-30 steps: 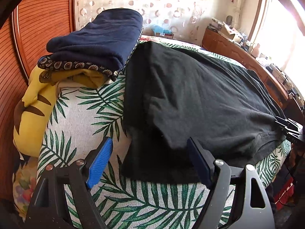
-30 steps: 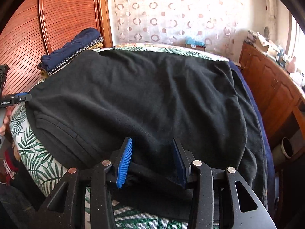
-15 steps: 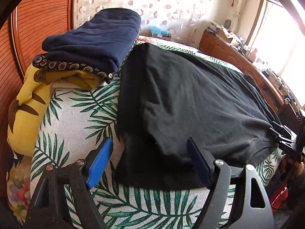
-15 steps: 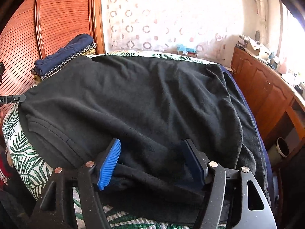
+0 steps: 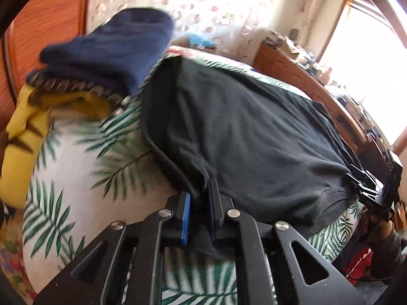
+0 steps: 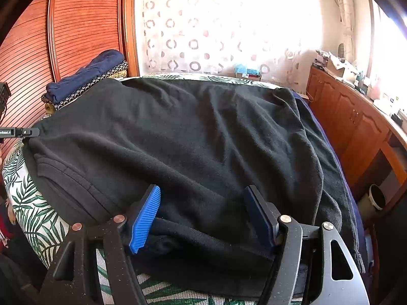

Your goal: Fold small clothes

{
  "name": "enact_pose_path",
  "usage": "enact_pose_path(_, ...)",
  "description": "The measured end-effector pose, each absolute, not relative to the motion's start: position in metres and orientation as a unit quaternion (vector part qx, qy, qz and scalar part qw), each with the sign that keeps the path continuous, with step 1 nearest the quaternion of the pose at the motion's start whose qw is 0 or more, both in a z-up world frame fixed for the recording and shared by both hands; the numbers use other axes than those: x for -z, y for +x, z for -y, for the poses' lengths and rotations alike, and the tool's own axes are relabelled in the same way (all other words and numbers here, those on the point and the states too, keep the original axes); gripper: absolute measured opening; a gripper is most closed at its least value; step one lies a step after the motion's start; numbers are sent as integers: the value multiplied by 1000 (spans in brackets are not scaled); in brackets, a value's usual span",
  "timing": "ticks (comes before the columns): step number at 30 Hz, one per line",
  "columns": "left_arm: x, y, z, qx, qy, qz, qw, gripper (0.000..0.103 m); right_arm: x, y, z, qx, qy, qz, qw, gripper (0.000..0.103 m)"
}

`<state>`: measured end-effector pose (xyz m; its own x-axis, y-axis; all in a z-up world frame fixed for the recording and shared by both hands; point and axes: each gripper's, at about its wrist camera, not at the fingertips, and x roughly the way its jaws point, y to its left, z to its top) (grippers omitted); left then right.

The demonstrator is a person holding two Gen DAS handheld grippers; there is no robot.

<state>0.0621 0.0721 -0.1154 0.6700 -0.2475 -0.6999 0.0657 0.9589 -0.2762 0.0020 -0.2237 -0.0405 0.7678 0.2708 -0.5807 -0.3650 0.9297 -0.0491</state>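
While daylight floods the window at the right, the bed, covered in a white sheet with green palm leaves, fills both views. Black garment: spread flat over most of the bed, lightly wrinkled, its ribbed hem toward the left edge in the right wrist view and one side hanging down the bed's right flank. Wooden panel: reddish, ribbed, standing behind the bed at the left. Curtain: pale, patterned with rings, on the far wall. Cabinet: brown wood, along the right wall, its top cluttered. Folded pile: navy cloth on top, a ring-patterned layer under it, yellow cloth lowest, lying on the bed just beside the garment's far left corner. Left gripper: jaws closing, clamped on a gathered fold at the garment's near left edge, cloth bunched between the blue pad and the black one. Right gripper: jaws wide apart, unclenched, straddling the garment's near edge, with cloth lying between the pads but not pinched.
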Motion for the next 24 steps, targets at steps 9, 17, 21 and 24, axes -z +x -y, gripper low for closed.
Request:
enact_pose_path(9,63,69,-19,152,-106,-336,924,9,35,3,229,-177,-77,-316,929,70)
enact_pose_path(17,3,86,40,232,-91,-276,928,9,16,-4,262,-141,-56,-293,944,70)
enact_pose_path(21,-17,100,78,272,-74,-265,922,9,6,-9,278,-127,-52,-283,949,70)
enact_pose_path(24,-31,106,106,298,-57,-257,918,8,-1,-14,290,-116,-43,-274,954,70)
